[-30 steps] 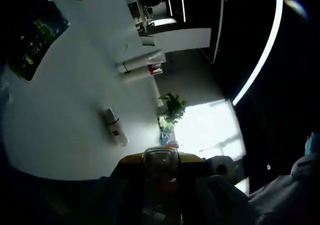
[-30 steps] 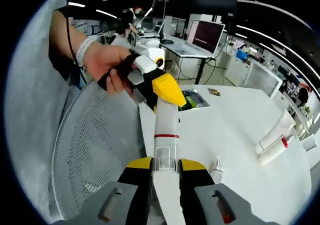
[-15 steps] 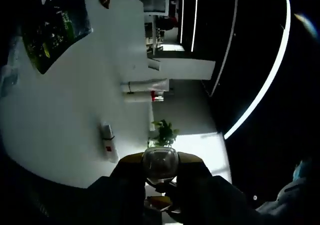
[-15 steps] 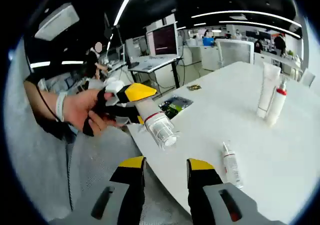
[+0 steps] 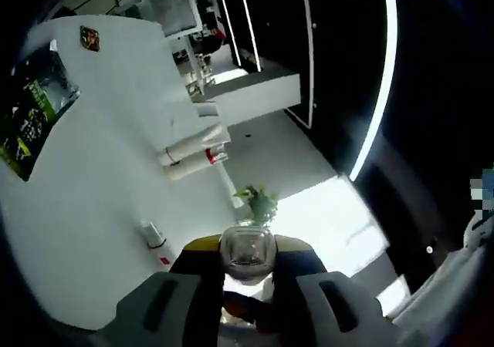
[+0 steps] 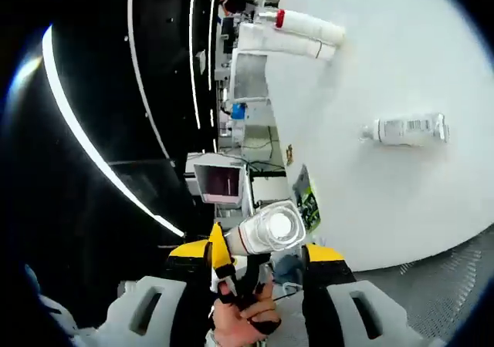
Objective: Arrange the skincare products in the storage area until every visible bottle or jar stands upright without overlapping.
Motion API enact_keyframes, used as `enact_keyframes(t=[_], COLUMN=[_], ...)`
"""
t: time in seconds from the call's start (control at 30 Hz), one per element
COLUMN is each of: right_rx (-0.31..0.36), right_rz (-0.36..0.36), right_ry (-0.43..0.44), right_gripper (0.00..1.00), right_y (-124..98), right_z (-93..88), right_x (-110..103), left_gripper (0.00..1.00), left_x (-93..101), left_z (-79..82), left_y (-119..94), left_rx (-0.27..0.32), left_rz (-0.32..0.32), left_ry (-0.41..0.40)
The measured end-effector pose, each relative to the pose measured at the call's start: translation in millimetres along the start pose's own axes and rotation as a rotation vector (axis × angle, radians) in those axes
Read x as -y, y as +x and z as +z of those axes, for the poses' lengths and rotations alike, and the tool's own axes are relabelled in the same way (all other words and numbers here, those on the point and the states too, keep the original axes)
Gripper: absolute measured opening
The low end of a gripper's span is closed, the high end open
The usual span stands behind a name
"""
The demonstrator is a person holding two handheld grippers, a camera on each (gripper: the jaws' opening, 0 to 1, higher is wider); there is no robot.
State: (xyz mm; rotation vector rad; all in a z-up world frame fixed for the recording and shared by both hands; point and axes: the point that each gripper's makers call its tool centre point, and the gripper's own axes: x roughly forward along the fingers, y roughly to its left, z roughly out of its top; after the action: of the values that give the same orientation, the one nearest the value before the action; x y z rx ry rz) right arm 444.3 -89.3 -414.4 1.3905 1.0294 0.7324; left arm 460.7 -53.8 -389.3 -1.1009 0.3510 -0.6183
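My left gripper [image 5: 247,256] is shut on a white bottle with a clear cap [image 5: 247,250], which points straight at the lens. In the right gripper view the same bottle [image 6: 266,231] sits in the left gripper [image 6: 222,261], held by a hand [image 6: 243,318], off the table's edge. My right gripper [image 6: 257,254] is open, its yellow-tipped jaws wide on either side of that bottle. A small white bottle [image 6: 405,129] [image 5: 154,239] lies on its side on the white table [image 6: 432,54]. A white tube [image 6: 282,45] and a red-capped bottle [image 6: 309,25] stand together further off [image 5: 193,150].
A green packet [image 5: 31,116] and a small dark card [image 5: 90,38] lie on the table's far part. Desks, a monitor [image 6: 220,183] and a potted plant [image 5: 258,202] are beyond the table. A mesh chair [image 6: 463,285] is near the table's edge.
My right gripper has let go of the capped bottle and opened; the left gripper keeps it. Both views have swung and rolled strongly with the hands.
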Motion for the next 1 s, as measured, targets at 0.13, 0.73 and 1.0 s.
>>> enact_keyframes(t=[0.13, 0.73, 1.0], right_rx=[0.006, 0.017, -0.131], right_rz=[0.014, 0.053, 0.092], right_ry=[0.084, -0.117, -0.35], right_gripper=[0.42, 0.2, 0.19], right_y=[2, -7, -13], right_z=[1.5, 19.9, 5.8], right_x=[2, -11, -26], left_gripper=[0.19, 0.21, 0.27], left_x=[9.0, 21.2, 29.8], left_z=[-16.1, -67.5, -66.9], left_y=[7, 3, -5], left_rx=[-0.066, -0.361, -0.334], left_rz=[-0.017, -0.043, -0.12], left_ry=[0.12, 0.186, -0.067])
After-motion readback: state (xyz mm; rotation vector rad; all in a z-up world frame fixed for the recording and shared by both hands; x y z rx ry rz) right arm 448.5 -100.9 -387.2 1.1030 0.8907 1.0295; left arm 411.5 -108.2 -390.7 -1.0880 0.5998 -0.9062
